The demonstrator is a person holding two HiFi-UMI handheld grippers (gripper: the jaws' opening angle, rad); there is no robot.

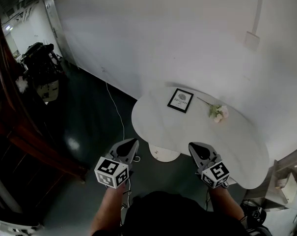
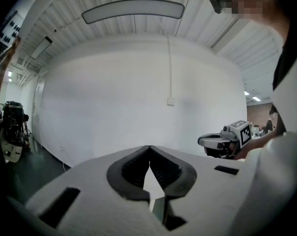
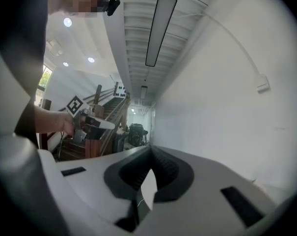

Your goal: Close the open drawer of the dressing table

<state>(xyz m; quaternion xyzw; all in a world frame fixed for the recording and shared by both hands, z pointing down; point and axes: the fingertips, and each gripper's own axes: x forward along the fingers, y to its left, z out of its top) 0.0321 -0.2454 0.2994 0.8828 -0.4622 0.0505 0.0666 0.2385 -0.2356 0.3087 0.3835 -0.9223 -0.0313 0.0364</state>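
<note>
Your left gripper point(image 1: 134, 142) and right gripper point(image 1: 192, 146) are both pressed together, empty. The dressing table point(image 1: 187, 132) lies ahead of their tips. No drawer shows, so check its front before any push.

Desk point(image 1: 187, 132) stands against the wall, ahead of both grippers. Picture frame point(image 1: 180, 100) on the desk near the back, flower sprig point(image 1: 217, 112) just right of it. Round base point(image 1: 163, 154) on the floor under the desk's near edge. Cable point(image 1: 120, 117) on the floor left of the desk. Staircase point(image 1: 20, 132) far left.
</note>
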